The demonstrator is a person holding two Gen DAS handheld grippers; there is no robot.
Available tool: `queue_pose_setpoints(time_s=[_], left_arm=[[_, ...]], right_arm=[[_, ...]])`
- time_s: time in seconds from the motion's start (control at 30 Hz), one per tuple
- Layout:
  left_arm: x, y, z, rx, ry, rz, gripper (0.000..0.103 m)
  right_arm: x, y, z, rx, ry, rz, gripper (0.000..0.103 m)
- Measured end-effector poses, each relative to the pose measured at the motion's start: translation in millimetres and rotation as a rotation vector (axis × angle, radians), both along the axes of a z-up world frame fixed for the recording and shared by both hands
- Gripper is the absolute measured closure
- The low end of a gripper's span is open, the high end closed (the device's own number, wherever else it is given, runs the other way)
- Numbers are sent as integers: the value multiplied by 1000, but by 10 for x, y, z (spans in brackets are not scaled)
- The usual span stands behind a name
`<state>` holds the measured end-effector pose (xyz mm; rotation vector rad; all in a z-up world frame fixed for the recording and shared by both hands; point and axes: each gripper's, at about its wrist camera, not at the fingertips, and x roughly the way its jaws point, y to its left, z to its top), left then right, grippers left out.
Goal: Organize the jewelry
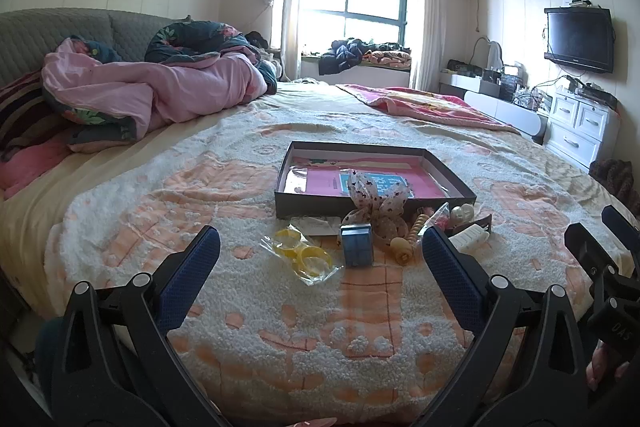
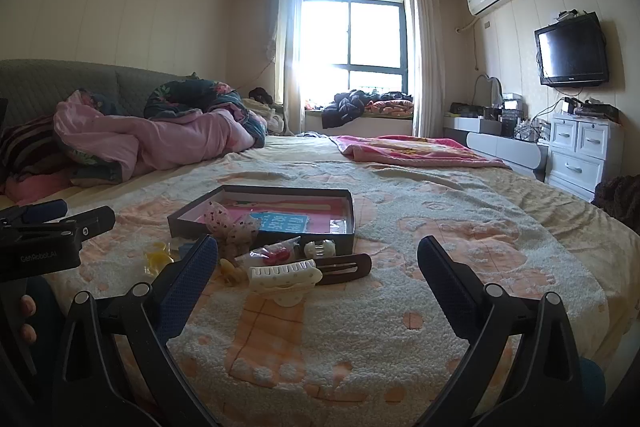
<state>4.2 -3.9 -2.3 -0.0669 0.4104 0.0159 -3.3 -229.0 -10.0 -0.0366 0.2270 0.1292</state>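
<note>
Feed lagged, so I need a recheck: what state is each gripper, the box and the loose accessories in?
left gripper: open, empty
right gripper: open, empty
shallow box: lidless, holding pink and blue cards
polka-dot bow: draped over the box's near wall
yellow rings: bagged, on blanket
white claw clip: on blanket, outside box

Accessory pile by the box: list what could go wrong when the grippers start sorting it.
The small items sit packed against the dark box, so closing on the white claw clip may nudge the brown barrette touching it. The yellow rings lie in crinkly clear plastic, which may slip. The fluffy blanket could snag or hide small pieces.
</note>
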Motion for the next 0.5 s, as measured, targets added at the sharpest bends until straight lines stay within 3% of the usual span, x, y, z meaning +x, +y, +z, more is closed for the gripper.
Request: queue_pose_setpoints(time_s=[0.5], left_arm=[[11,-12,19,-2,3,2,10]], right_arm=[[22,77,40,-2,6,4,6]])
